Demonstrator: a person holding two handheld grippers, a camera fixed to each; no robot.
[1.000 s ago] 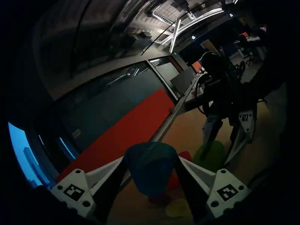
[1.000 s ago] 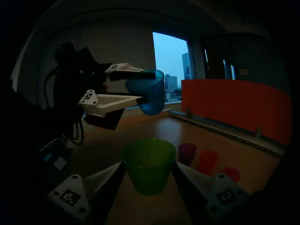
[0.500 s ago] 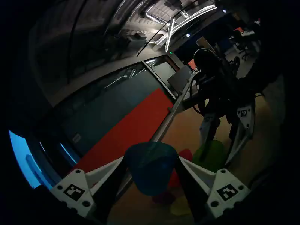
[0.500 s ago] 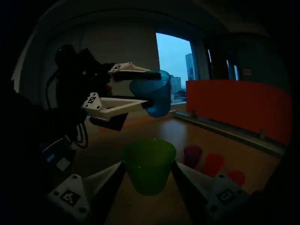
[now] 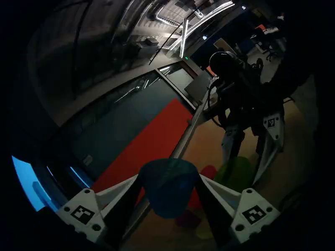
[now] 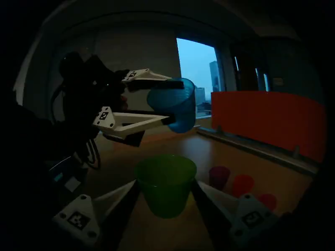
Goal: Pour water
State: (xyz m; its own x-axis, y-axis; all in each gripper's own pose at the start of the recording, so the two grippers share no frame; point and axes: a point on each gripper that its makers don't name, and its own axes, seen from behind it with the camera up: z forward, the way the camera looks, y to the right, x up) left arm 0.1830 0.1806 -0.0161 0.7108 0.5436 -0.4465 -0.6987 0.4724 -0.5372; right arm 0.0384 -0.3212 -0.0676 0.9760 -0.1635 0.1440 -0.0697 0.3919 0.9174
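Observation:
In the left gripper view my left gripper (image 5: 168, 188) is shut on a blue cup (image 5: 168, 192), tilted sideways in the air. The right gripper view shows that same left gripper (image 6: 173, 102) holding the blue cup (image 6: 172, 104) on its side, up and to the left above the green cup. My right gripper (image 6: 166, 188) is shut on an upright green cup (image 6: 166, 184) just above the wooden table (image 6: 217, 146). From the left gripper view, the right gripper (image 5: 247, 167) and the green cup (image 5: 236, 173) stand farther off at the right.
A purple cup (image 6: 219, 176), an orange cup (image 6: 243, 184) and a red cup (image 6: 267, 201) stand on the table to the right of the green cup. An orange partition (image 6: 268, 121) runs along the table's far edge. A person's dark arm and cables are on the left.
The left gripper has carried the blue cup a little to the right and tipped it further over the green cup. The right gripper and green cup have stayed about level.

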